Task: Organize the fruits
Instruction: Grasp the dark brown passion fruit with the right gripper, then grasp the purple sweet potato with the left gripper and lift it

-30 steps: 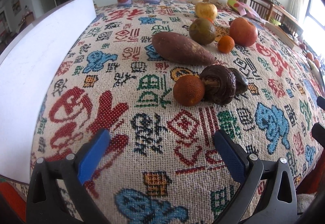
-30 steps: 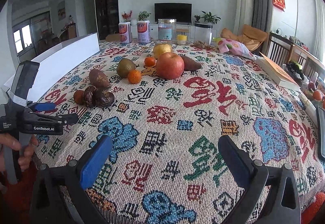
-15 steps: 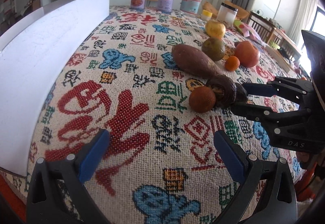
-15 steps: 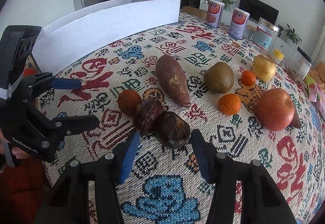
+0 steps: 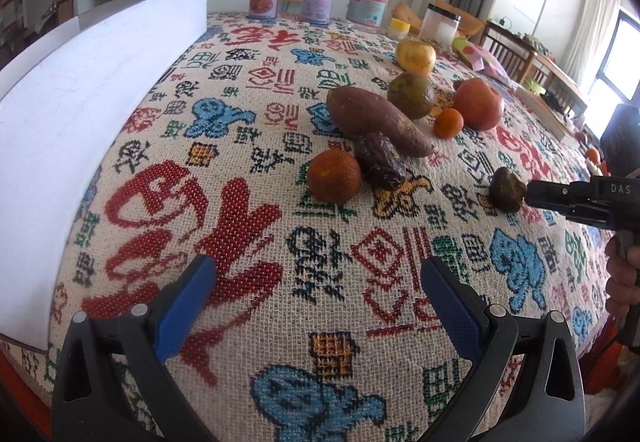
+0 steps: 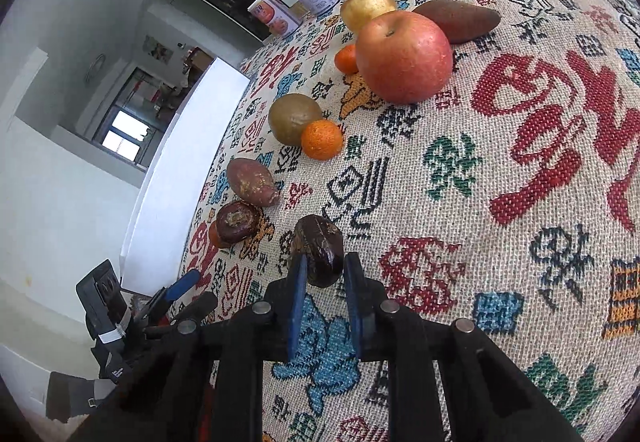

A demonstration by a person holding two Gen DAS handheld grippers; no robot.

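**One dark fruit pinched, pulled right of the pile**

Jaws just closed: right gripper (image 6: 324, 266) clamped on dark wrinkled fruit (image 6: 318, 256), tip pointing ahead over tablecloth (image 6: 520, 201). Left gripper (image 5: 318, 296) spread, empty, farther off.

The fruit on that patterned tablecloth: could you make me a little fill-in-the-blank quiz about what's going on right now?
1. The right gripper is shut on a dark, wrinkled ____.
2. The left gripper has its jaws ____ and holds nothing.
3. The biggest red fruit on the tablecloth is an ____.
4. The small orange lies touching a ____ fruit.

Missing words: fruit; open; apple; green
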